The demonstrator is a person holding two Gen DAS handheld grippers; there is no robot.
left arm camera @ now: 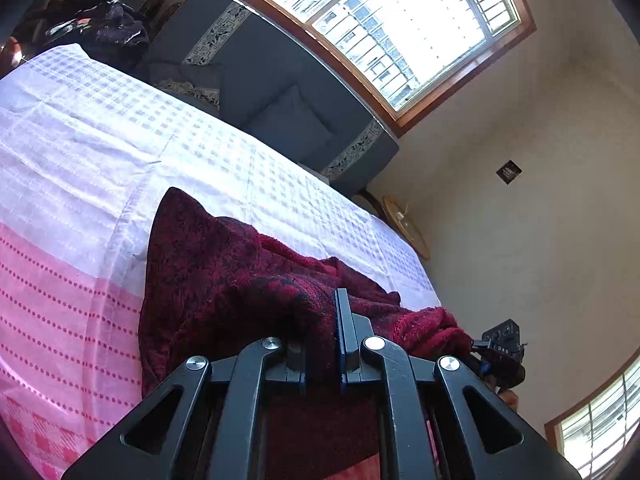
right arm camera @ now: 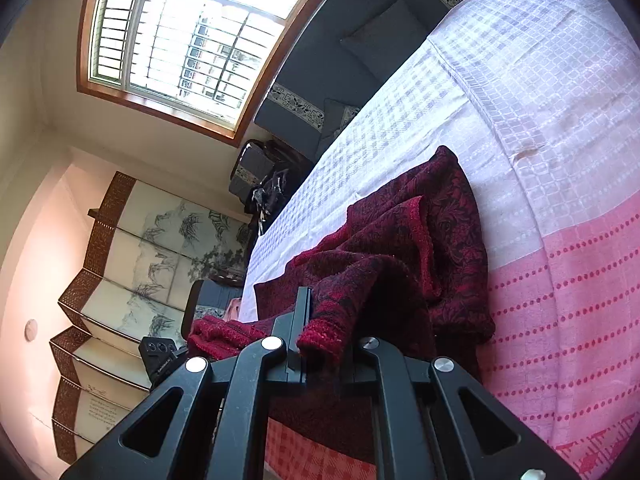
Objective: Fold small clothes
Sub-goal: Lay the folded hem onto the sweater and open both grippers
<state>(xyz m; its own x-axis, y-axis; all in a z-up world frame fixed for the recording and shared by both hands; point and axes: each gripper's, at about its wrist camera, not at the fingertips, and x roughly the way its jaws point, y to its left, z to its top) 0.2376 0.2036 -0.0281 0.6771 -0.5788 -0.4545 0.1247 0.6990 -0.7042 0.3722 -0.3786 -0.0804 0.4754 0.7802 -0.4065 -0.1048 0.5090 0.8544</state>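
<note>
Pinching the near edge of the dark red knitted garment [left arm camera: 224,280], the left gripper [left arm camera: 320,344] has its fingers closed on a bunch of cloth, and the right gripper [right arm camera: 324,344] is likewise clamped on a red hem that pokes out between its fingers. The rest of the garment lies ahead of both sets of fingertips, crumpled on the white and pink bedspread [left arm camera: 100,152], its far corner pointing away from them. Its long axis seems to run between the two grippers, so either is equally near; the fold likely goes forward, away from the fingers.
</note>
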